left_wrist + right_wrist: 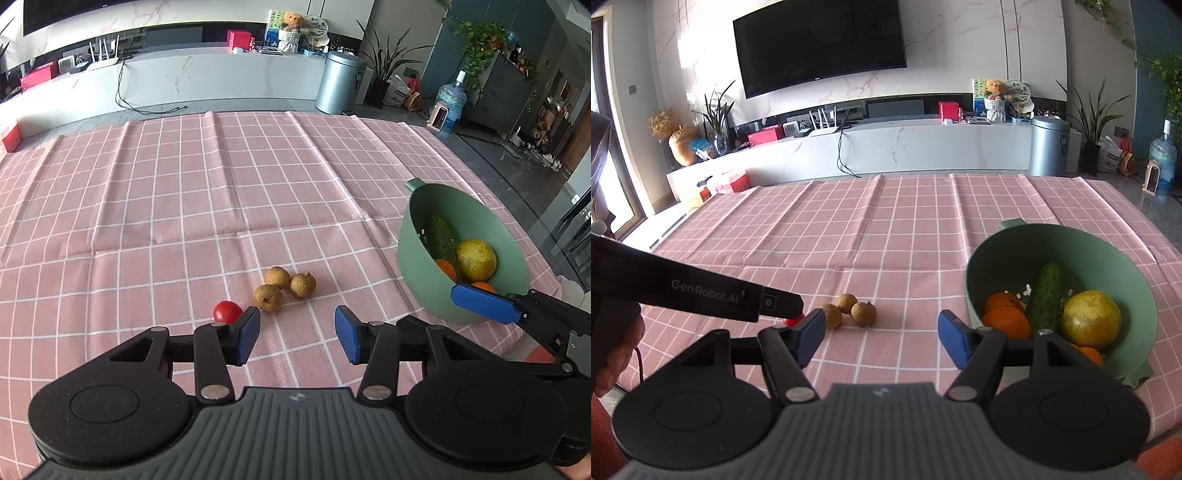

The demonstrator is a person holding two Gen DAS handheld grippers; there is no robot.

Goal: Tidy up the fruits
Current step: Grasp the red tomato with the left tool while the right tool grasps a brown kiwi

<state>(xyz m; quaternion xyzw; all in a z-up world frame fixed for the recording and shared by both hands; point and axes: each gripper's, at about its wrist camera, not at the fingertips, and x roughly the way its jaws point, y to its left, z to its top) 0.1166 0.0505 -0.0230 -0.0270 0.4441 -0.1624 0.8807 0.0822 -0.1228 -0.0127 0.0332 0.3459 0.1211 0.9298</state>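
Observation:
Three brown longans lie together on the pink checked tablecloth, with a red cherry tomato to their left. My left gripper is open and empty, just short of the longans, its left pad beside the tomato. A green bowl on the right holds a cucumber, a yellow fruit and oranges. My right gripper is open and empty, between the longans and the bowl; one of its fingers shows at the bowl's near rim.
The tablecloth covers the table to its far edge. Beyond it stand a white media console, a grey bin, plants and a water jug. The left gripper's body crosses the left of the right wrist view.

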